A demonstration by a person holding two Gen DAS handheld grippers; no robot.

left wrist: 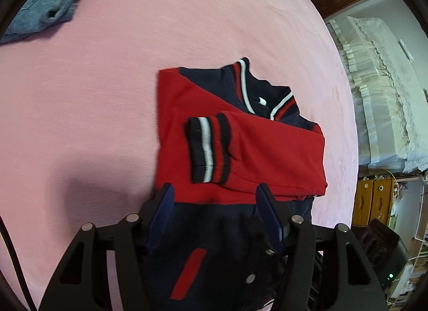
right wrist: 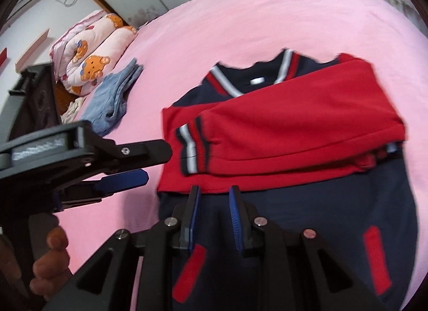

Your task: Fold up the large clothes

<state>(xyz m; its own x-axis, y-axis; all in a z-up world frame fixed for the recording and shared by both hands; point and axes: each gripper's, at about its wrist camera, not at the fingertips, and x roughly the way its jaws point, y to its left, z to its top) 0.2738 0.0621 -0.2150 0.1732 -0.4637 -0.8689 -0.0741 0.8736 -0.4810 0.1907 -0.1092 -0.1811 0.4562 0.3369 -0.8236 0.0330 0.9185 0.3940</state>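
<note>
A navy and red knit jacket (left wrist: 240, 145) with striped cuffs is laid on the pink bedsheet (left wrist: 133, 97), its red sleeves folded across the chest. The left gripper (left wrist: 214, 196) is held half open over the navy hem; nothing is seen pinched. The right gripper (right wrist: 212, 196) is kept narrowly parted above the same hem, contact being hard to judge through blur. The jacket's near edge is hidden behind both grippers. Crumpled blue denim (right wrist: 112, 99) is seen far left.

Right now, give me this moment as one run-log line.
stage: sleeves folded in, bottom fold pending | jacket: flat on pink bed | left claw: open over hem | right claw: open, empty
</note>
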